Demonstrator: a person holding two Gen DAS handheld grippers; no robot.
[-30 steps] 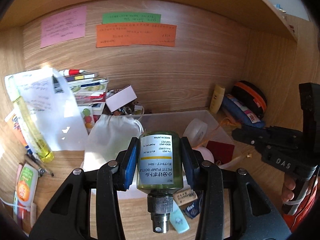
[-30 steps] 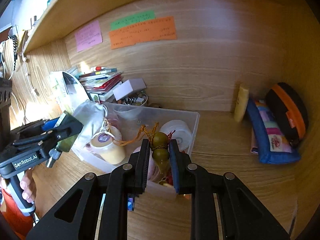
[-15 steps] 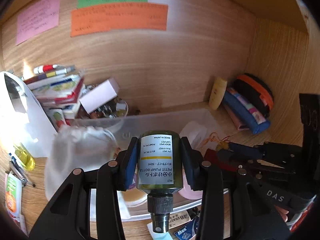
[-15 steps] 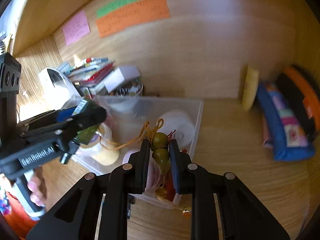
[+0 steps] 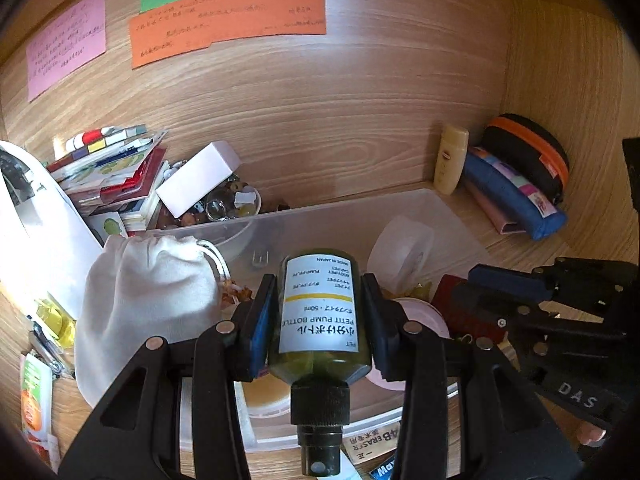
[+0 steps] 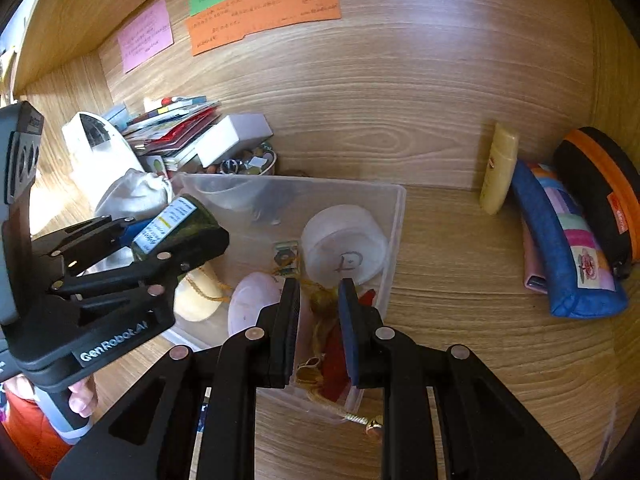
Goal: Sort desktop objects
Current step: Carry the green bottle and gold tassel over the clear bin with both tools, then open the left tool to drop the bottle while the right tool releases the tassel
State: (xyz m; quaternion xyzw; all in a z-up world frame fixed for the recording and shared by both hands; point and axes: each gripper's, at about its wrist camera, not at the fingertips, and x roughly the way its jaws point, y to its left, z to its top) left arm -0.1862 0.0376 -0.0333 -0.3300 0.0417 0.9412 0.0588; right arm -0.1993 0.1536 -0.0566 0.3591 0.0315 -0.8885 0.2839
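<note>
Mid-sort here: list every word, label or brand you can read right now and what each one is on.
"PETIT PUMP BOTTLE", "MADE IN JAPAN": label of the green bottle.
"GenRobot.AI": left gripper body.
"DAS": right gripper body.
"ERAS'R": packet under the clear bin.
"P": white round tub lid.
Handwriting on the pink, green and orange wall notes: too small to read.

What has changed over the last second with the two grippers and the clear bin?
Both grippers came forward and down over the clear bin. The left gripper still clamps the green pump bottle; the right gripper stays shut on the gourd charm. Nothing was released.
</note>
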